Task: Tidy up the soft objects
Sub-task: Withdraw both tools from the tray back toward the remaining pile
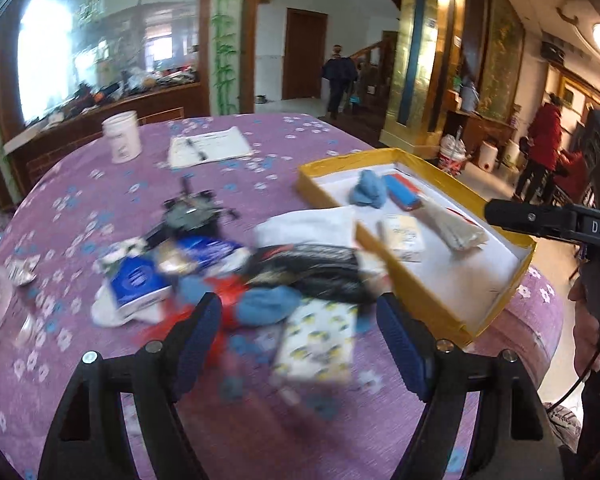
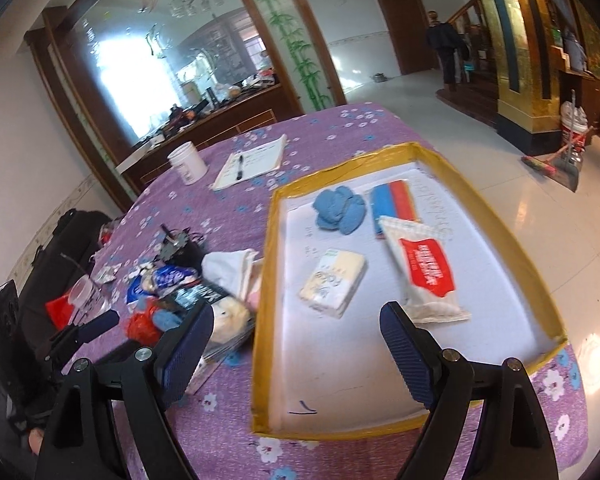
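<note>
Jaws spread and empty, the left gripper (image 1: 300, 336) hovers over the pile of soft objects (image 1: 260, 276); the right gripper (image 2: 296, 344), equally wide, overhangs the yellow-rimmed tray (image 2: 265, 280).

A home's living hall: cloth-covered table (image 2: 228, 396), staircase (image 2: 466, 80), broom (image 2: 556, 160).

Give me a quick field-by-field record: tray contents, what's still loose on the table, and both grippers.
tray: yellow-rimmed tray on purple tablecloth
in tray: blue cloth, blue-and-red pack, yellow tissue pack, red-and-white wipes pack
loose pile: left of tray; white cloth, blue sock, patterned tissue pack, others blurred
left gripper: open, empty, above pile
right gripper: open, empty, over tray's near end
</note>
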### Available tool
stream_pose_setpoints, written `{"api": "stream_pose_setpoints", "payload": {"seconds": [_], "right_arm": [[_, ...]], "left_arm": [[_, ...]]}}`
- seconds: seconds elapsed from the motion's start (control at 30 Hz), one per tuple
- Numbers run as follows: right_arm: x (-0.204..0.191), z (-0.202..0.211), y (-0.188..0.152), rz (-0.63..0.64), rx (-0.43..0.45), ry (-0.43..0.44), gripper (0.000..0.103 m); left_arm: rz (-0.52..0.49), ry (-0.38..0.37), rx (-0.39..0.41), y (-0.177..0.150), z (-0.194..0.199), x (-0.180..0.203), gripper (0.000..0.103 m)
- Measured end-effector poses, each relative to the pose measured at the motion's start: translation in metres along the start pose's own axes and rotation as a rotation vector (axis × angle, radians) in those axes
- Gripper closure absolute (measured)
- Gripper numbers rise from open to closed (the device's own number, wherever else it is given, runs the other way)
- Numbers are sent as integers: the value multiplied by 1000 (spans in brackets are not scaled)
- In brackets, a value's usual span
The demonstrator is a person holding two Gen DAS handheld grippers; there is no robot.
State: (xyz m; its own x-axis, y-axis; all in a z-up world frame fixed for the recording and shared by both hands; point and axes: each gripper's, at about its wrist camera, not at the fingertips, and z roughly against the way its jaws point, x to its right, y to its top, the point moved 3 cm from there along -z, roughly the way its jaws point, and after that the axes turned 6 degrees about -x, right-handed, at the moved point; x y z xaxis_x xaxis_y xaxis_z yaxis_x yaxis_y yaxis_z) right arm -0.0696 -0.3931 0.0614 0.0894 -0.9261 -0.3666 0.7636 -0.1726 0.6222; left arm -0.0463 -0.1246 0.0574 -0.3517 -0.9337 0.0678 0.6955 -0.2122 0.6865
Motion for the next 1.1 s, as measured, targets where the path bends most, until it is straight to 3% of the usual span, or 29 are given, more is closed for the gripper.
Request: {"api": "stream_pose_setpoints", "payload": {"seconds": [0.23, 0.57, 0.63, 0.7, 0.77, 1.0, 1.1], "right_arm": [[-30, -27, -15, 67, -66, 77, 15], [-71, -49, -41, 193, -141, 142, 15], [-79, -53, -45, 218, -155, 157, 15], [-89, -58, -49, 240, -178, 175, 15], [-98, -64, -53, 258, -200, 186, 15], [-120, -102, -58, 246, -315, 160, 15], [-120, -114, -53, 227, -314, 104, 14]], "left_arm": [[36, 44, -12, -17, 11, -51, 24], [31, 51, -168, -21, -44, -69, 24], [35, 56, -177, -21, -51, -69, 28], [37, 72, -188, -22, -57, -68, 47], [64, 55, -204, -23, -62, -71, 53], [156, -26, -93, -22, -40, -88, 55], [211, -81, -50, -23, -32, -98, 55]]}}
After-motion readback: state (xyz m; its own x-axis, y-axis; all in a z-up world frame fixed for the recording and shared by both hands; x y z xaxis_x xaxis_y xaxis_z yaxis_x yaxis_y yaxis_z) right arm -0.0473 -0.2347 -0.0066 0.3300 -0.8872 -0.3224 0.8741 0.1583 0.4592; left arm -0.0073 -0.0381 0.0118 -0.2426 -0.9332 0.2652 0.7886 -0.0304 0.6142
